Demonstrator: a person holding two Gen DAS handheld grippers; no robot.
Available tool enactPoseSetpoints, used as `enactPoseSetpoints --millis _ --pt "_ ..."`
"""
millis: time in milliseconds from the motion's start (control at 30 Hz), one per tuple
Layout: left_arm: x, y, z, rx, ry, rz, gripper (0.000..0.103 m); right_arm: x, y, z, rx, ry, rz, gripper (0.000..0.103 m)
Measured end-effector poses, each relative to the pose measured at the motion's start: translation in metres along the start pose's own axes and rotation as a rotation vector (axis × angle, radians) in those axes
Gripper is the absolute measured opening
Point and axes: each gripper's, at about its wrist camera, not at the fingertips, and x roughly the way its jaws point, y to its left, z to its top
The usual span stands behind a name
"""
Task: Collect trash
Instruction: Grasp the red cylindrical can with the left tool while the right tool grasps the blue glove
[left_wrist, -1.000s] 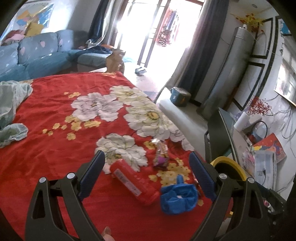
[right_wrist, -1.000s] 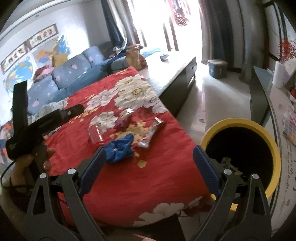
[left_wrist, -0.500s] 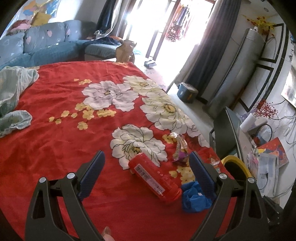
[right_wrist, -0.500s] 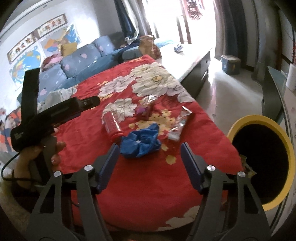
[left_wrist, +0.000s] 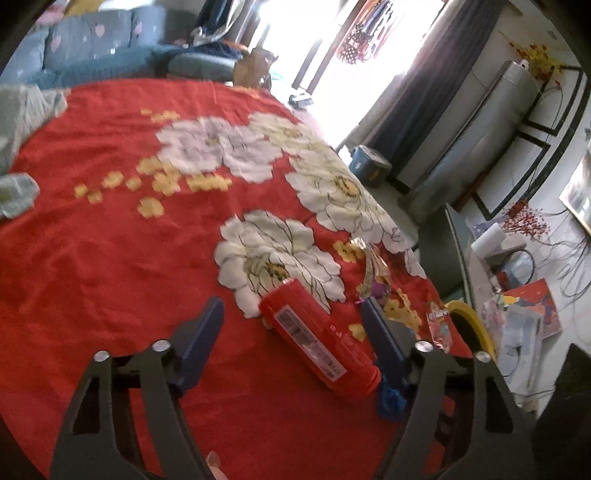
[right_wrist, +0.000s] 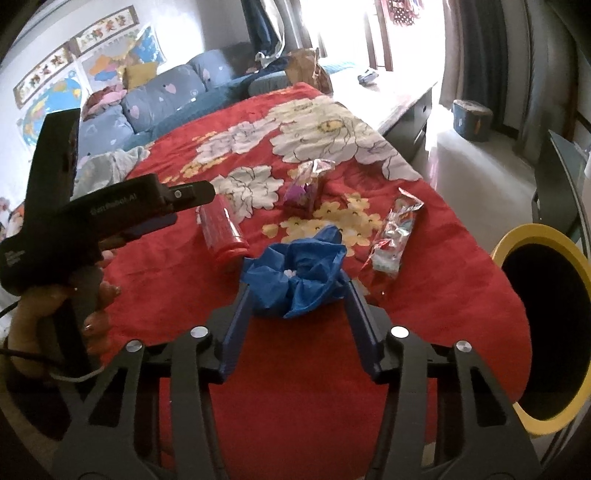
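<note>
Trash is shown on a red floral bedspread (right_wrist: 303, 387). The right gripper (right_wrist: 299, 295) is seen at lower centre, its fingers closing around a crumpled blue bag (right_wrist: 295, 277), not yet clamped. In the left wrist view, the left gripper (left_wrist: 291, 325) is closing about a red bottle (left_wrist: 317, 343), with gaps visible on both sides. 2 wrappers (right_wrist: 395, 236) (right_wrist: 306, 184) lie beyond. A yellow-rimmed bin (right_wrist: 535, 236) stands at right. Likely risks: the slack bag may be pinched together with bedspread fabric; the round bottle may roll out.
</note>
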Motion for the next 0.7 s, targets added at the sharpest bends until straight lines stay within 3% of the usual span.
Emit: enactPoseSetpoints --millis 267,400,700 --pt "0.022 -0.002 -0.012 -0.048 0.076 -0.056 0.052 0.006 0.004 -0.006 -0.032 0.021 0.017 0.008" --pt "0.026 -0.006 -0.015 -0.046 0.085 -0.061 0.051 0.001 0.005 -0.007 -0.045 0.025 0.036 0.003" --pt "0.030 -0.004 -0.016 -0.074 0.097 -0.083 0.048 -0.015 0.008 -0.013 -0.076 0.029 0.065 0.001"
